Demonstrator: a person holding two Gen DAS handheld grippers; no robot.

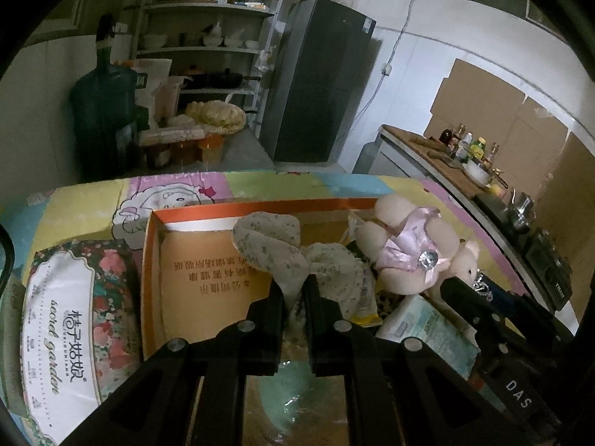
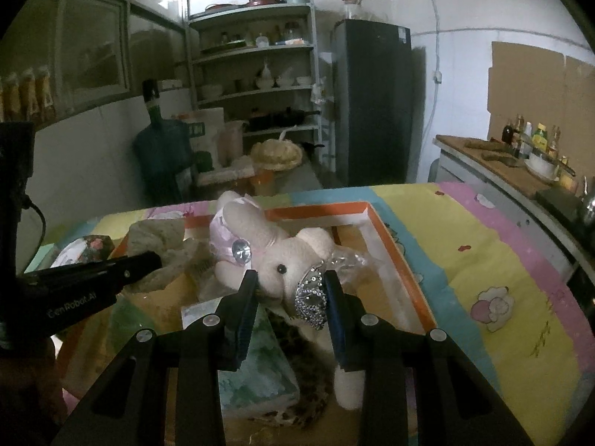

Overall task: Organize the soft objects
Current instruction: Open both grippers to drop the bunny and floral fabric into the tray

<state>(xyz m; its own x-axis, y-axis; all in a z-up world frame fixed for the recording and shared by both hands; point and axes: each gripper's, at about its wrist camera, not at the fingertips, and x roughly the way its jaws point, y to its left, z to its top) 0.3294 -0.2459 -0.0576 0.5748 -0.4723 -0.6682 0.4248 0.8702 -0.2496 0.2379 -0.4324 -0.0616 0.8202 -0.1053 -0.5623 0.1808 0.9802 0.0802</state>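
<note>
Left gripper (image 1: 293,290) pinches a fold of the speckled grey cloth (image 1: 275,245) at the centre of its view, over the orange-rimmed box (image 1: 156,223). Right gripper (image 2: 290,282) has its fingers on either side of the cream plush rabbit (image 2: 282,260), clamped on its head, mid-frame. Under the rabbit lies a pale green packet (image 2: 260,371), with the floral tissue pack (image 1: 74,316) lower left on the colourful sheet (image 2: 502,260).
</note>
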